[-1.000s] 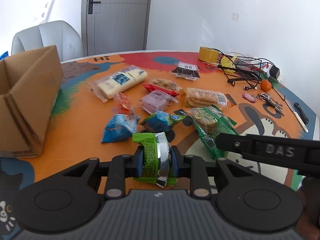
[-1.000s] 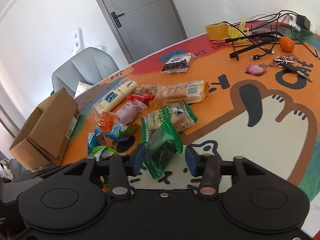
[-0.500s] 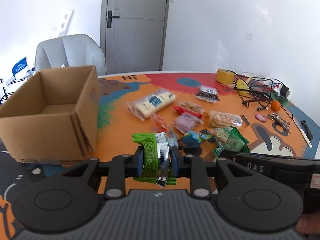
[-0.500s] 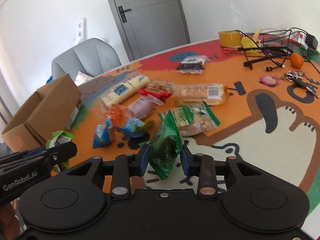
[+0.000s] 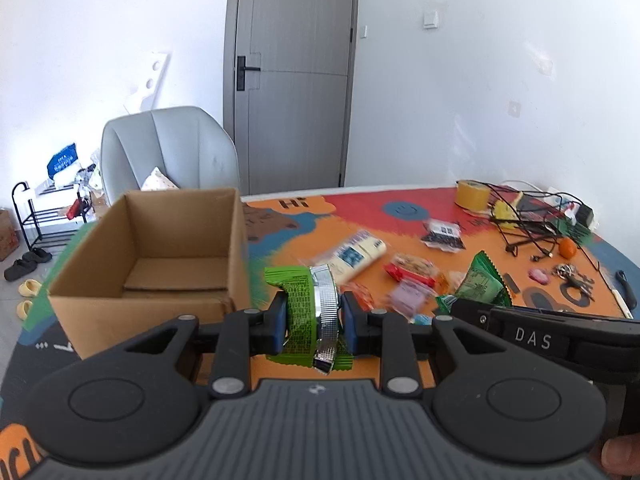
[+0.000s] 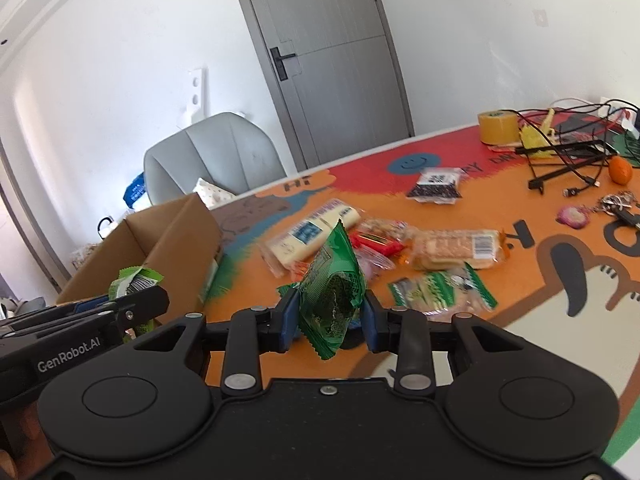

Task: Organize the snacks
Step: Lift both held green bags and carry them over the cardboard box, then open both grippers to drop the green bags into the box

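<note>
My left hand-held gripper is clamped on a light-green snack packet, held upright above the table just right of the cardboard box — open-topped, only its bottom flaps showing inside. My right hand-held gripper pinches a dark-green snack packet in the air — the other snacks lie loose on the table beyond it.

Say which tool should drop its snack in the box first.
Left, probably: the left tool, holding the lime green packet, sits right beside the open cardboard box; the right tool with its dark green packet is farther away.
</note>
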A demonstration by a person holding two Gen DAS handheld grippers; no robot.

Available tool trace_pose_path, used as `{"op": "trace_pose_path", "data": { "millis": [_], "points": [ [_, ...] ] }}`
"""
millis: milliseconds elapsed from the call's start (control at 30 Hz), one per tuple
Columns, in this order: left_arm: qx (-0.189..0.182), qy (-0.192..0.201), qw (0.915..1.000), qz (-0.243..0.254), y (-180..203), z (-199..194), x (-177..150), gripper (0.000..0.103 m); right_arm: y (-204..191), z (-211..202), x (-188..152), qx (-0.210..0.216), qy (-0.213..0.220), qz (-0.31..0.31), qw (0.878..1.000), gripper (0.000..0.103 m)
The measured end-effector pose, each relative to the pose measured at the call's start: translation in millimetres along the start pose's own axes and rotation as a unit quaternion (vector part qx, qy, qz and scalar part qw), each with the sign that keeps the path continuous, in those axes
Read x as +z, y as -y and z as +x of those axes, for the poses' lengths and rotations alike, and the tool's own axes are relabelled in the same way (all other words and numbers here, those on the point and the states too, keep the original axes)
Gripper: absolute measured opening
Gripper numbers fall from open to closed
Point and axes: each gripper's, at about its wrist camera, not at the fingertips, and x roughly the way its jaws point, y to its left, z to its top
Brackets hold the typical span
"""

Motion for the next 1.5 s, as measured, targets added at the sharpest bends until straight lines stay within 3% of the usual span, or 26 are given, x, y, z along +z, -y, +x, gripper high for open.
{"op": "trace_pose_path", "data": {
  "millis": [733, 1133, 1500],
  "points": [
    [0.064, 0.047, 0.9955, -0.051, -80, 4, 37, 0.027, -76, 40, 32, 0.076, 0.013, -0.042, 0.996, 0.034],
    [0.079, 0.025, 0.9923, -0.092, -130, 31, 39, 0.028, -116, 74, 40, 0.103, -0.003, -0.059, 0.993, 0.034],
    [0.098, 0.024, 0.9866, -0.128, -156, 19, 32, 0.039, -140, 100, 43, 0.127, -0.017, -0.063, 0.99, 0.034]
  ]
}}
